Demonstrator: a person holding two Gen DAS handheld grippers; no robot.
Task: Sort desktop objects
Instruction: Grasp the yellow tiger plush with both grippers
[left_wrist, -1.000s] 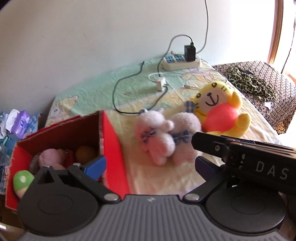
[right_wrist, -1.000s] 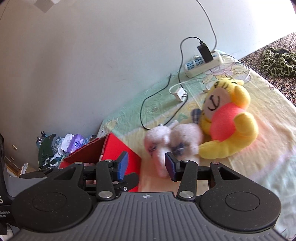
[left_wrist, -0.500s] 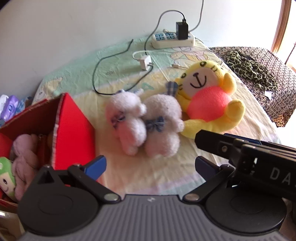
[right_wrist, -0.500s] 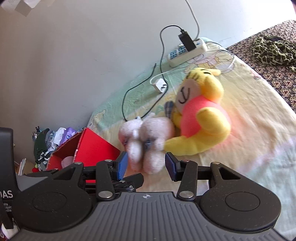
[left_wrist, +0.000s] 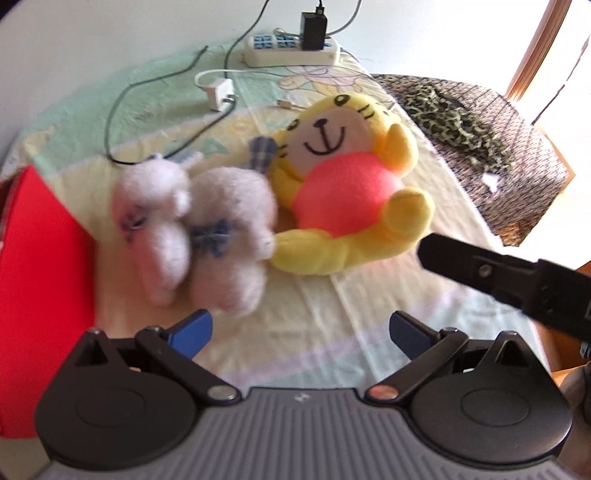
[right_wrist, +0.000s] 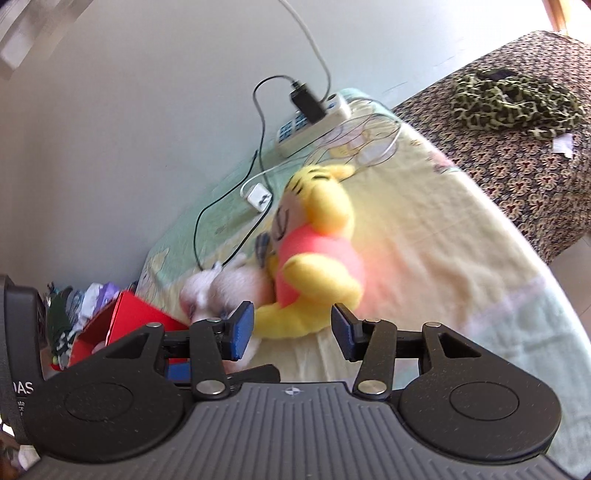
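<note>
**Approaching the plush toys with both grippers empty**

Lining up on the yellow plush tiger (right_wrist: 314, 258), the right gripper (right_wrist: 291, 330) has its blue-padded fingers (right_wrist: 242, 328) spread wide with nothing between them; the toy's lower arm lies just beyond the gap, so the likely next step is a forward reach and closure on that limb. The left gripper (left_wrist: 299, 332) is likewise spread and empty, aimed at bare cloth in front of the two white plush animals (left_wrist: 195, 232). These lie side by side, touching each other and the tiger's arm, just beside the red box (left_wrist: 40, 266).

The red box (right_wrist: 122, 321) stands at the left edge of the cloth-covered table (left_wrist: 332, 325), open side up, placed within short carrying reach as the probable sorting bin. Its contents cannot be identified here.

At the far edge, a white power strip (left_wrist: 288, 51) with a black adapter (left_wrist: 313, 26) and a small white charger (left_wrist: 221, 90) lie well apart from the toys.

Readable writing: "DAS" on the dark housing (right_wrist: 22, 387) in the right wrist view. No other labels are legible.
</note>
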